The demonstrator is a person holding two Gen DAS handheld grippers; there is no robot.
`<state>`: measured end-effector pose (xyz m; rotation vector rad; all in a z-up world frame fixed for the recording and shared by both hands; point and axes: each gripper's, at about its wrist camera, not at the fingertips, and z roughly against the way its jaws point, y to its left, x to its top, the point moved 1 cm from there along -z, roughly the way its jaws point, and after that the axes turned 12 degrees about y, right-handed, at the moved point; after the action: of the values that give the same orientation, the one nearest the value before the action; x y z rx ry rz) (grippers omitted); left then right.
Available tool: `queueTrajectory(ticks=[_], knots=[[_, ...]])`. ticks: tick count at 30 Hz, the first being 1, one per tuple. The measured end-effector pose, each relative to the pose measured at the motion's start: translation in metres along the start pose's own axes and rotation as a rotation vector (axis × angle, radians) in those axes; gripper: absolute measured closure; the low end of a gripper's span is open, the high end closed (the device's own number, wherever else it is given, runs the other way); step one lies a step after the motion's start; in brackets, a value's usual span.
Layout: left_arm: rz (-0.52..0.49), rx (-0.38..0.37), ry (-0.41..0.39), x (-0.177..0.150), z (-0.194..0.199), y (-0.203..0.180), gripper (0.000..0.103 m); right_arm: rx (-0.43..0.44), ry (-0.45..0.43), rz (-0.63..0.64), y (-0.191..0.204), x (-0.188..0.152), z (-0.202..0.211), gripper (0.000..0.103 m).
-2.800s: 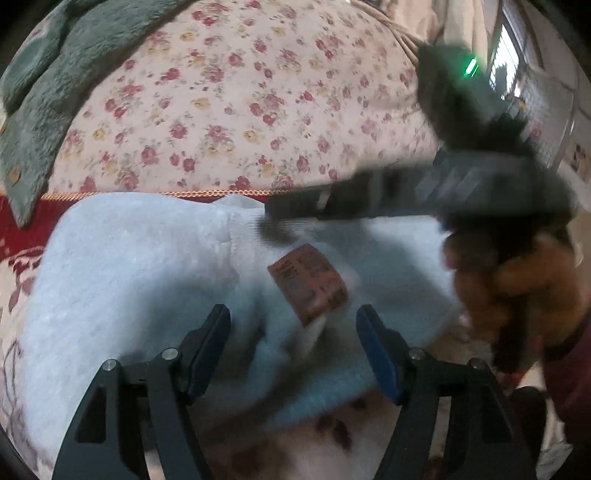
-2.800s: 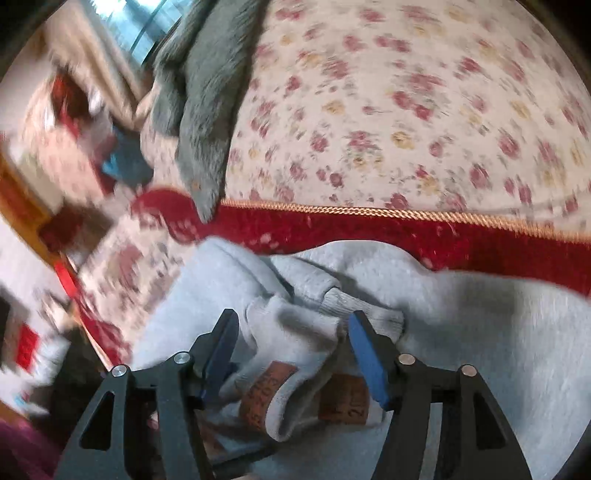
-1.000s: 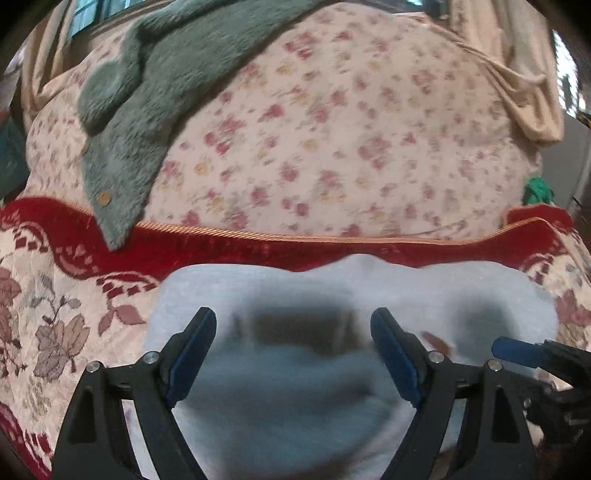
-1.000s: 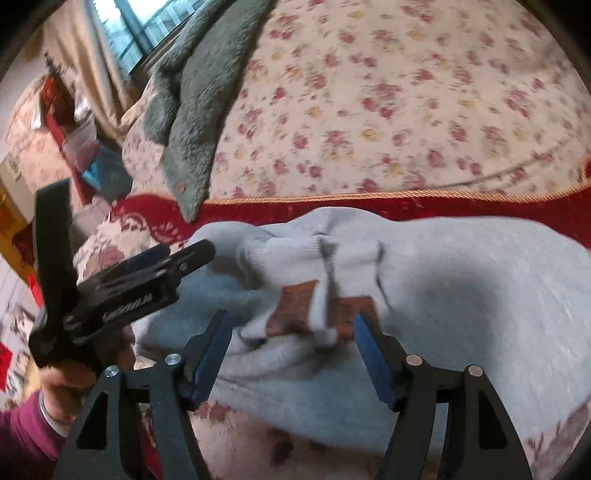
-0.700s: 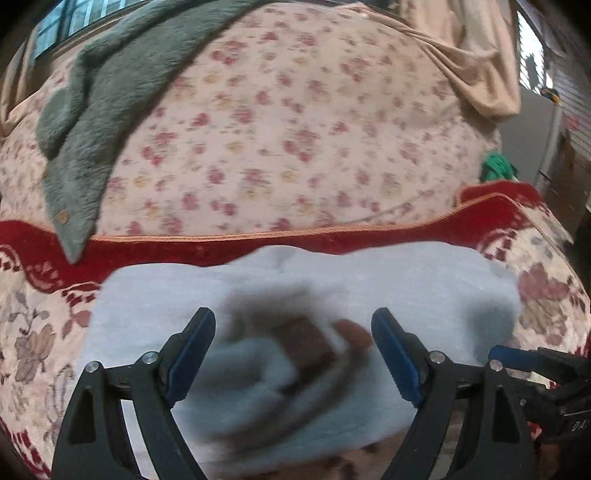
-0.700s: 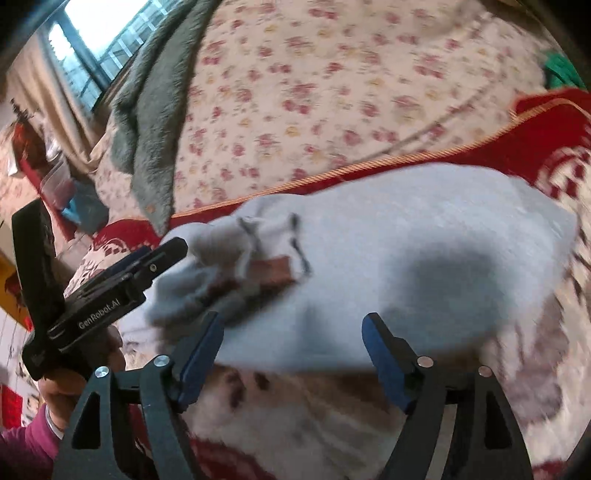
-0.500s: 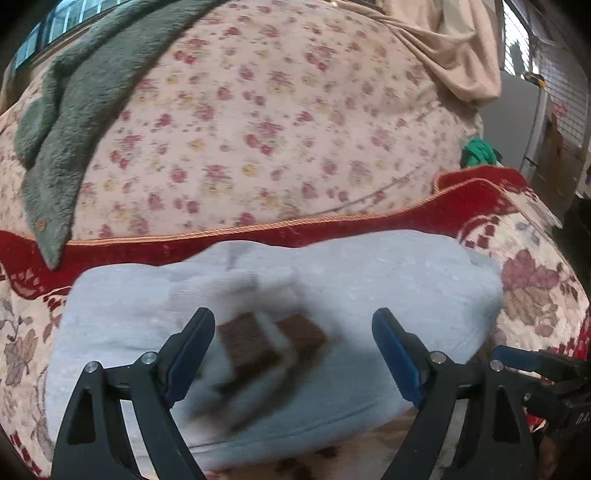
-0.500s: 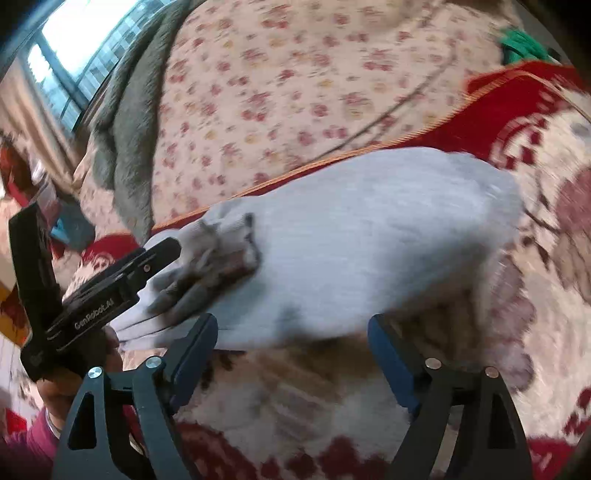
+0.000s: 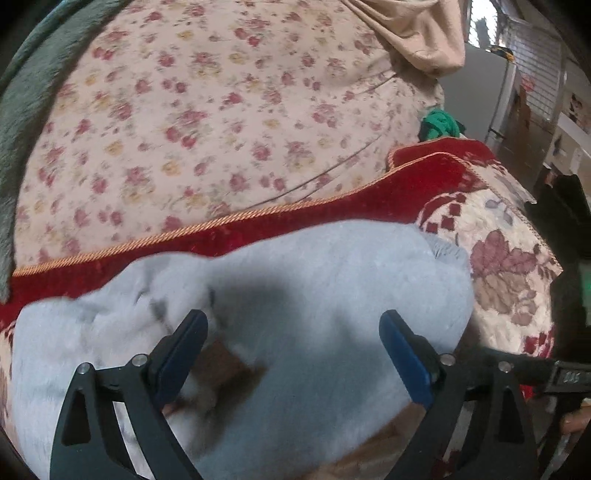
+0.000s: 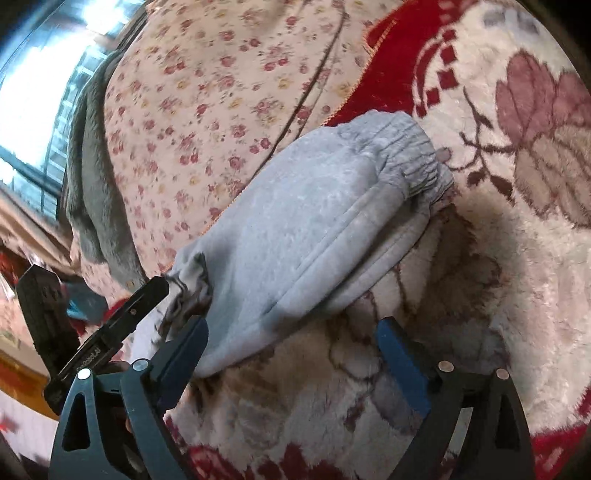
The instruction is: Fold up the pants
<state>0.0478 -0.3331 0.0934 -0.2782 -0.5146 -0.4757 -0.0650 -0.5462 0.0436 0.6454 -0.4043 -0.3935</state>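
The pale blue-grey fleece pants (image 9: 332, 280) lie as a folded bundle on a cream and red flowered blanket (image 9: 509, 266). My left gripper (image 9: 291, 343) hovers over the bundle's near side. Its jaws are opening, with fleece and a brown label (image 9: 225, 373) between them but not pressed. In the right wrist view the bundle (image 10: 314, 221) shows a ribbed elastic end (image 10: 413, 158) at the far right. My right gripper (image 10: 291, 343) is off the bundle's near edge, its jaws opening over the bare blanket (image 10: 517, 258). The left gripper (image 10: 110, 332) shows at the bundle's left end.
Behind the blanket's red border (image 9: 258, 229) rises a rose-patterned quilt (image 9: 221, 110). A grey-green fleece garment (image 10: 92, 184) lies over its left side. A green object (image 9: 439, 123) and beige cloth (image 9: 417, 33) sit at the far right. A person's hand holds the left gripper.
Both grippers slid right along the bundle and their jaws widened. The right gripper rolled and came off the cuffs and labels, and now stands over the blanket beside the bundle.
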Motion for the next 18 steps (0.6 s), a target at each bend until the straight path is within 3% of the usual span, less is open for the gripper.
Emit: queueTrajectory(ticks=[5,11,18], knots=[[-0.091,-0.102,0.073,0.036,-0.031,-0.011,0.008,0.043,0.002,-0.047,-0.015,0.011,-0.012,0.007],[-0.112,-0.167,0.146,0.084,-0.076,-0.01,0.008,0.085,0.011,-0.078,-0.027,0.018,-0.022,0.006],[-0.166,-0.334,0.213,0.128,-0.121,-0.015,0.008,0.037,-0.023,0.033,-0.014,0.025,-0.039,0.005]])
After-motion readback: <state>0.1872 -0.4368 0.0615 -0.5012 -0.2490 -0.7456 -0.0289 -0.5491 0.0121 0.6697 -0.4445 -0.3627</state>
